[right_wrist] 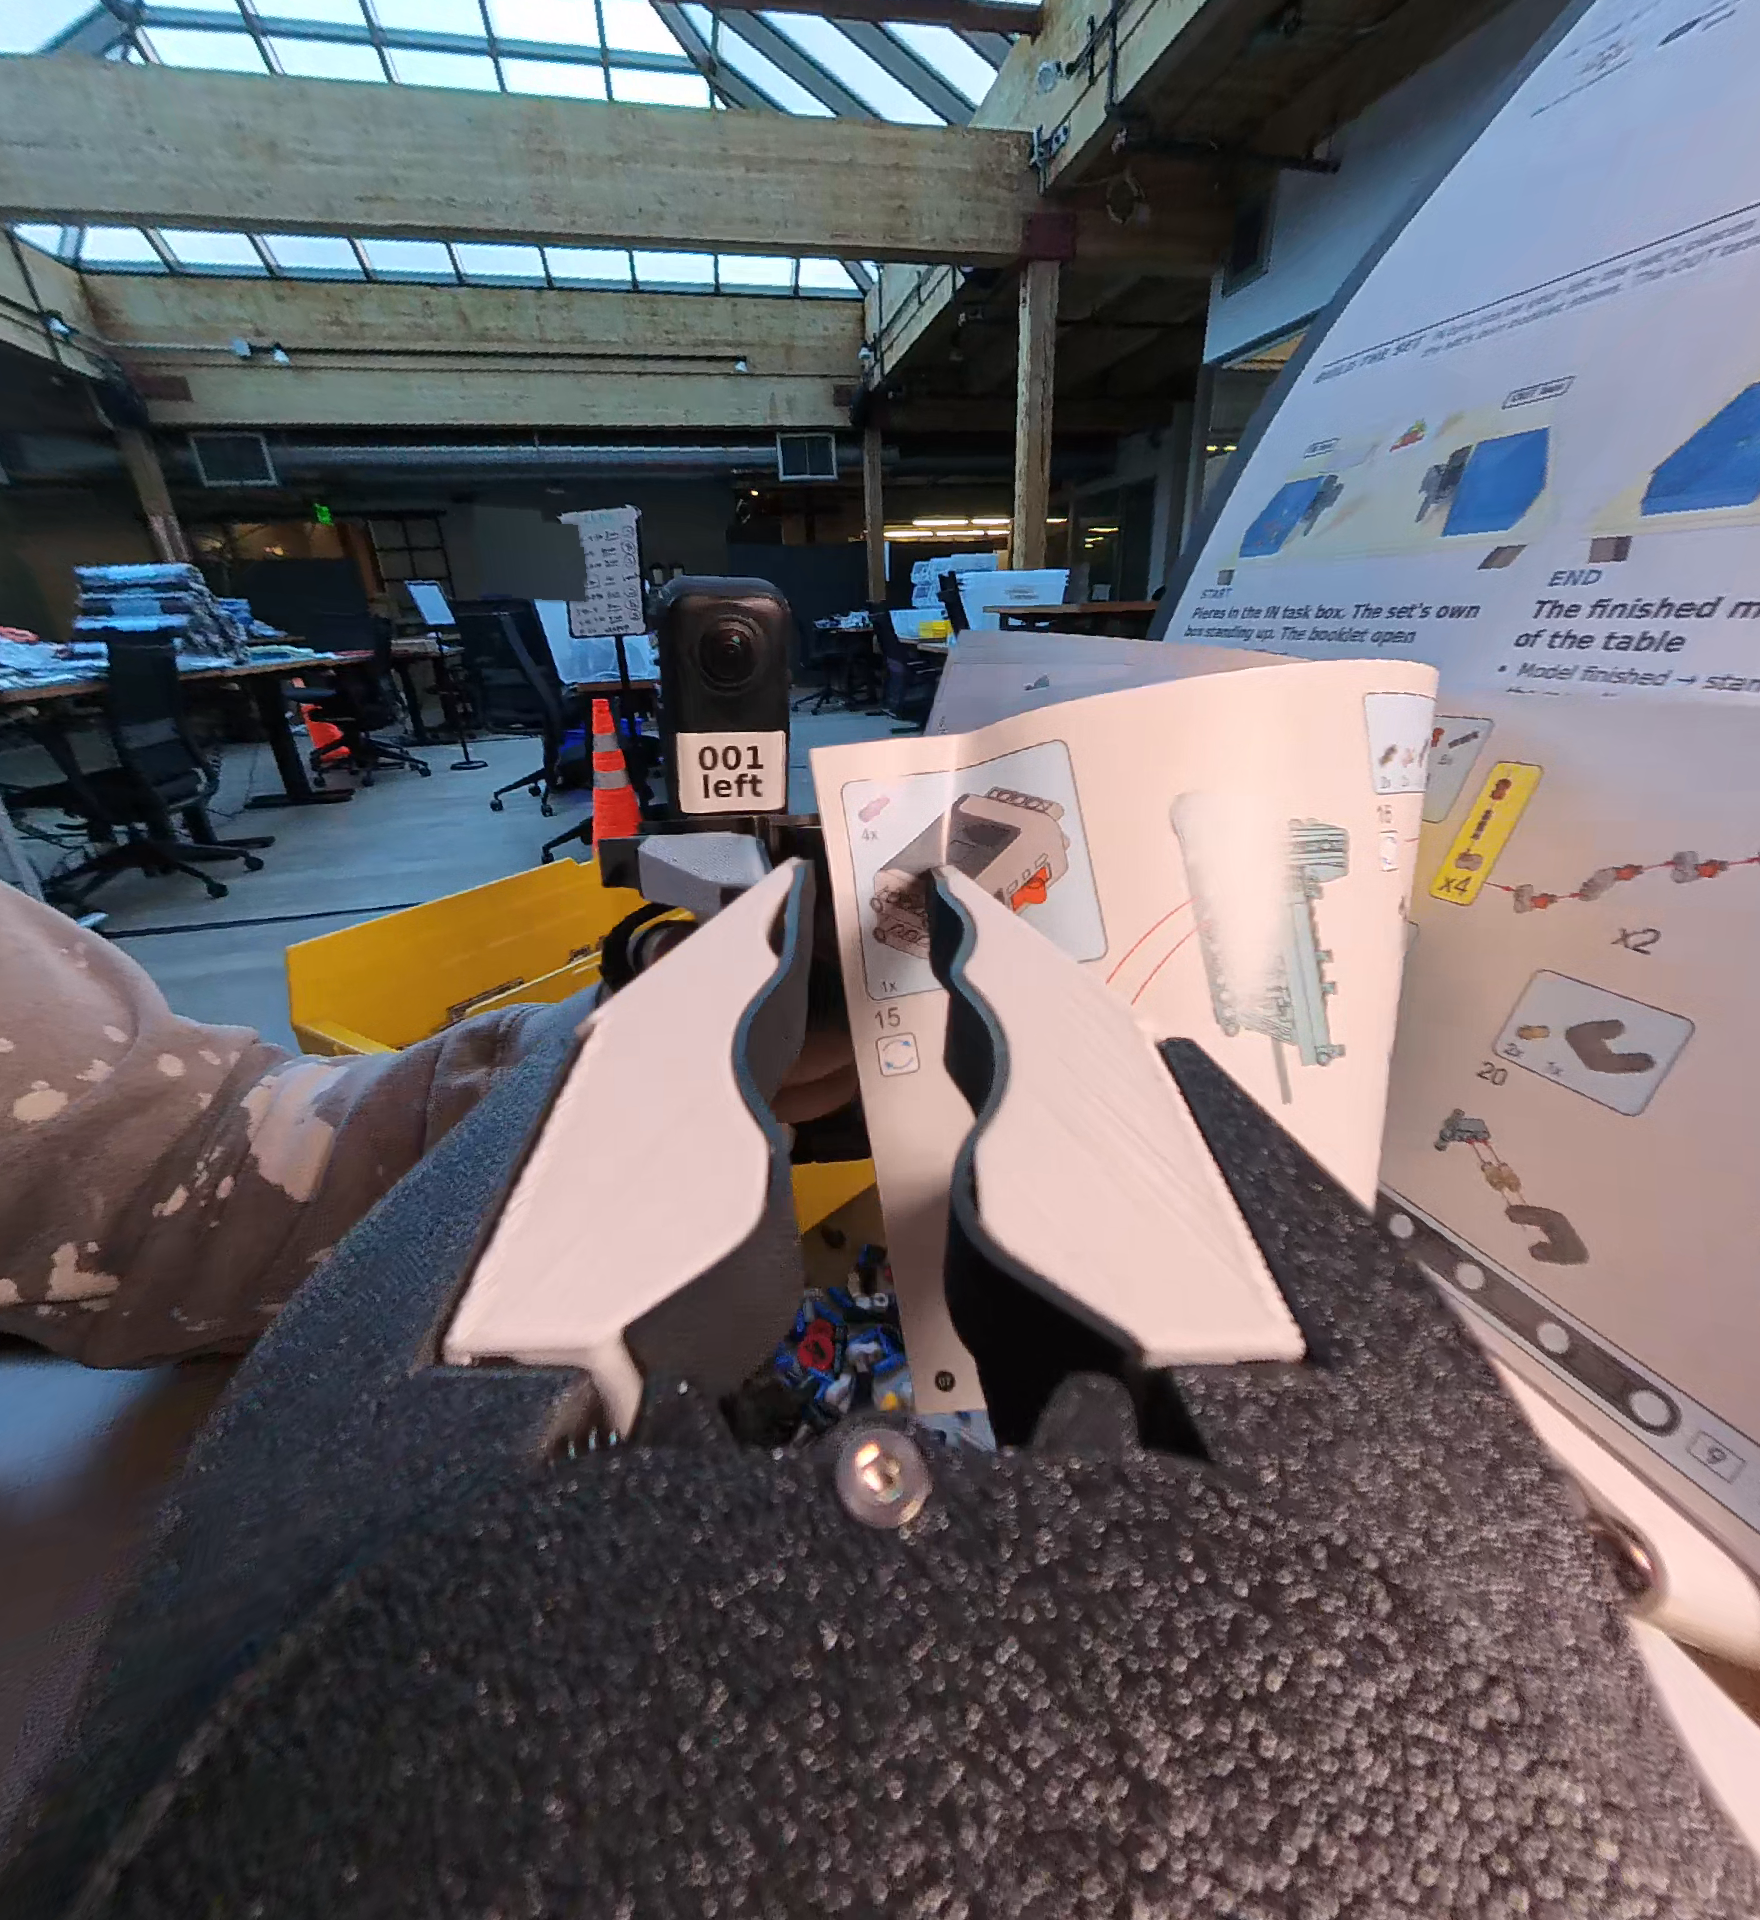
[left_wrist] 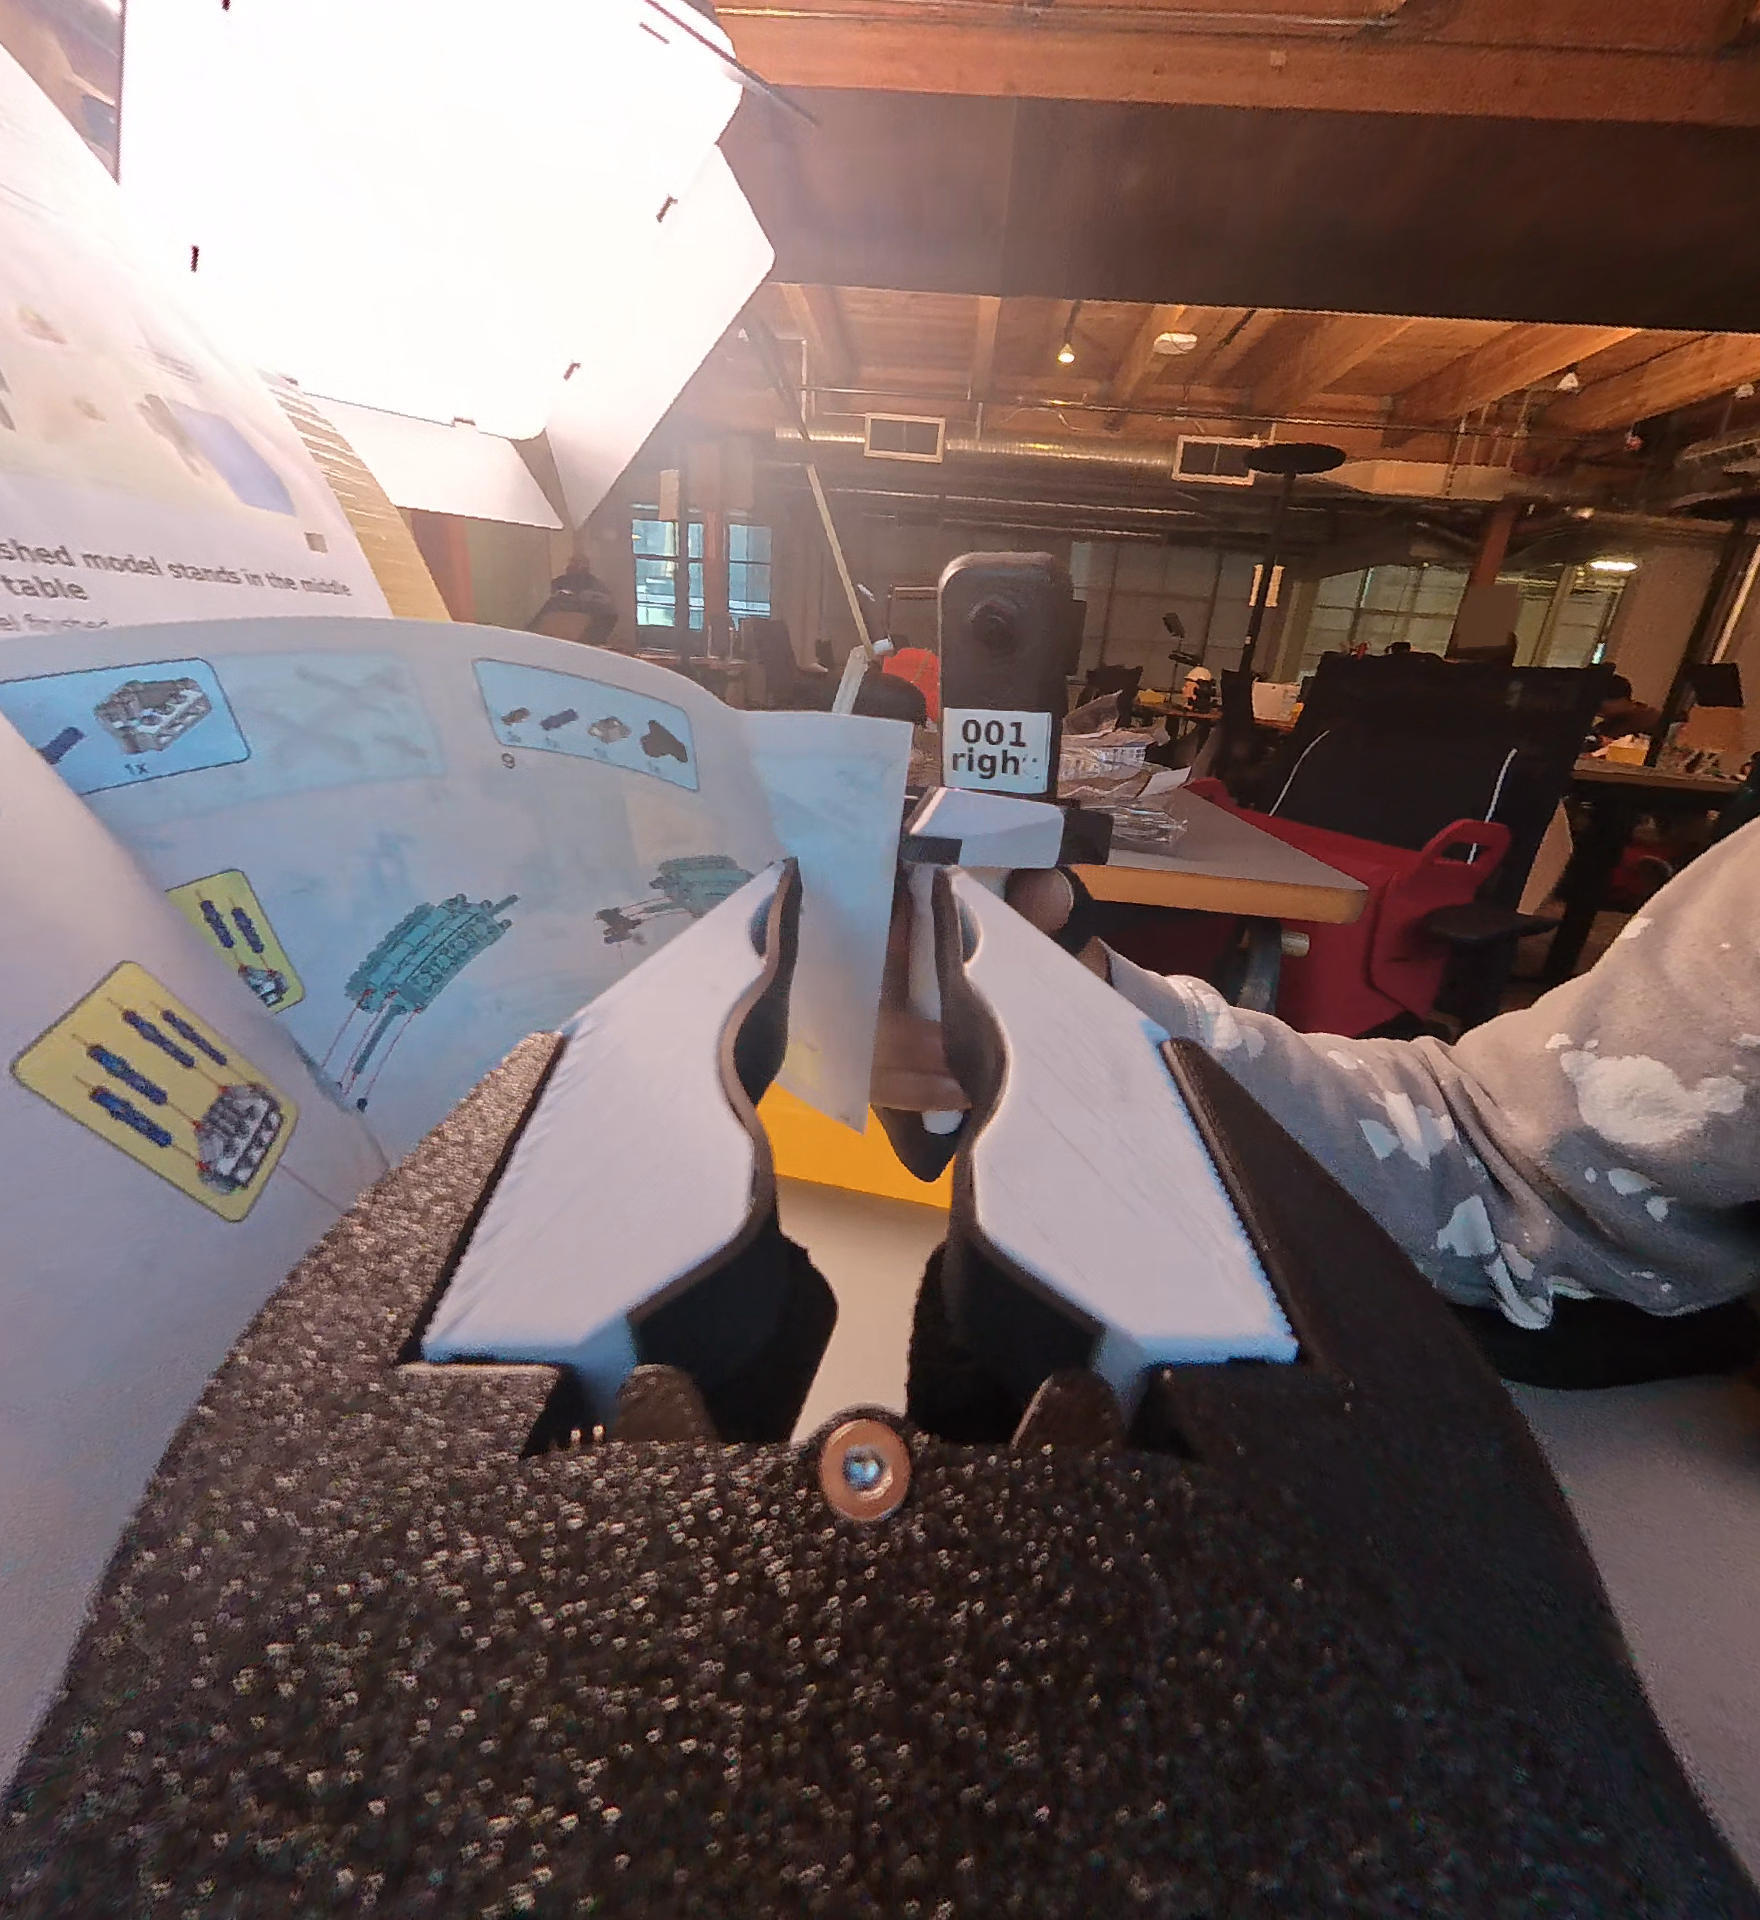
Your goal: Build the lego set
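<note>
1. Left wrist view: the left gripper (left_wrist: 863,904), two pale grey fingers with black wavy pads, had its jaws parted with a clear gap at the tips. A loose corner of a thin printed page (left_wrist: 834,904) of the illustrated building-instruction booklet (left_wrist: 356,831) stood in that gap, lying against the left pad; whether it was pinched I could not tell.
2. Beyond the tips, the right gripper (left_wrist: 933,935) faced back, its black camera (left_wrist: 1006,655) upright with a white label beneath. A hand was wrapped around its handle, and a grey paint-spattered sleeve (left_wrist: 1478,1122) ran off to the right.
3. The booklet curved away on the left, and above it stood a larger laminated instruction sheet (left_wrist: 128,416), washed out by glare at the top. A slice of yellow plastic bin (left_wrist: 824,1143) showed low between the fingers.
4. Right wrist view: the right gripper (right_wrist: 871,883) also had its jaws apart. The booklet page (right_wrist: 1115,935) rose through the gap, its edge close to the right finger's pad; no firm clamp was visible.
5. Just beyond the tips, the left gripper (right_wrist: 710,862) pointed back, camera (right_wrist: 725,665) on top, half hidden by the page.
6. Left and near, the spattered sleeve (right_wrist: 128,1122) crossed the frame. Behind it sat the yellow bin (right_wrist: 440,956), and small coloured building pieces (right_wrist: 834,1340) lay below the fingers.
7. On the right, the laminated sheet (right_wrist: 1582,468) stood behind the open booklet.
8. Far off, an orange traffic cone (right_wrist: 611,779) stood on the floor.
</note>
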